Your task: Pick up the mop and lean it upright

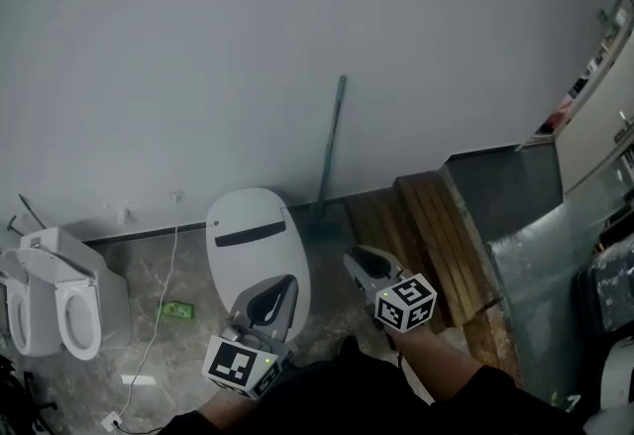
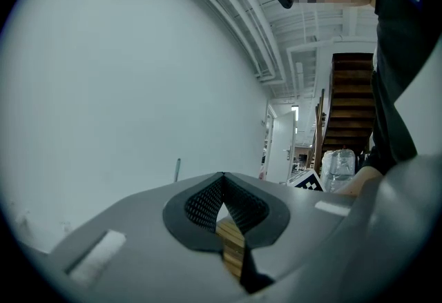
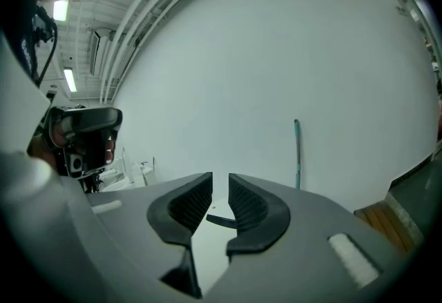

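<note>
The mop (image 1: 331,143) has a thin teal handle and stands upright against the pale wall, its foot on the floor behind a white toilet. It also shows in the right gripper view as the handle (image 3: 297,154), and in the left gripper view only the handle's tip (image 2: 177,169) rises over the gripper body. Both grippers hang well short of it, near the bottom of the head view. My left gripper (image 1: 282,284) is shut with nothing in it; its tips meet. My right gripper (image 1: 357,259) is open by a narrow gap, nothing between its pads.
A white toilet (image 1: 256,237) lies in front of the mop's foot, and a second toilet (image 1: 61,312) stands at the far left. Wooden pallets (image 1: 436,243) lie to the right, beside a grey ramp (image 1: 535,260). A green object (image 1: 178,308) and a white cable (image 1: 158,324) lie on the floor.
</note>
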Demonstrator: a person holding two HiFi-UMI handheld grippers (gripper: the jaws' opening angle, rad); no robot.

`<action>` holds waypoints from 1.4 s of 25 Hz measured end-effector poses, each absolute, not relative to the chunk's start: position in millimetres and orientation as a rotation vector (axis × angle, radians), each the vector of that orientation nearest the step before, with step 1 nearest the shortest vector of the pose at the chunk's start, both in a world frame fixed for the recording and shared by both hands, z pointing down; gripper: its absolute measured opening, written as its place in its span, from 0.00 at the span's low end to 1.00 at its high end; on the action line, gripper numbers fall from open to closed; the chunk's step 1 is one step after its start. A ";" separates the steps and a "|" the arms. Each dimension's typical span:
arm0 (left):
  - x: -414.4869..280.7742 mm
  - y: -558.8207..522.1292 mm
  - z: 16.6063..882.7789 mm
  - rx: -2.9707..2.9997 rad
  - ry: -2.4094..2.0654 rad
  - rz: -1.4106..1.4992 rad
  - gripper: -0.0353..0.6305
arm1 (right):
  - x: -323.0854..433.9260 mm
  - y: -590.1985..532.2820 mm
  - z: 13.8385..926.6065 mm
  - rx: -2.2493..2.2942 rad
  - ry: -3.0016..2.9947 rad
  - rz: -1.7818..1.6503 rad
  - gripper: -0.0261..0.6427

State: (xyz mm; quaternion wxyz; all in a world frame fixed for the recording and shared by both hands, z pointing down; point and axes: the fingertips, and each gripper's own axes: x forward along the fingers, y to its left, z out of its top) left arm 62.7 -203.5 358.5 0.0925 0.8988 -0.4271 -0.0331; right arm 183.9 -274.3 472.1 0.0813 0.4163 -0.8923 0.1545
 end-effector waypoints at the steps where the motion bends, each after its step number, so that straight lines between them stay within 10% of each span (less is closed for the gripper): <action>1: 67.6 -198.7 356.3 2.679 -1.261 -0.100 0.07 | 183.5 -266.6 466.6 1.236 -2.686 0.464 0.15; 18: 188.5 -108.7 366.4 2.575 -1.390 0.067 0.07 | 261.0 -125.3 433.1 0.985 -2.927 0.417 0.08; 35: 118.5 -7.7 350.3 2.702 -1.259 -0.013 0.07 | 188.7 -7.9 395.8 1.166 -2.859 0.324 0.04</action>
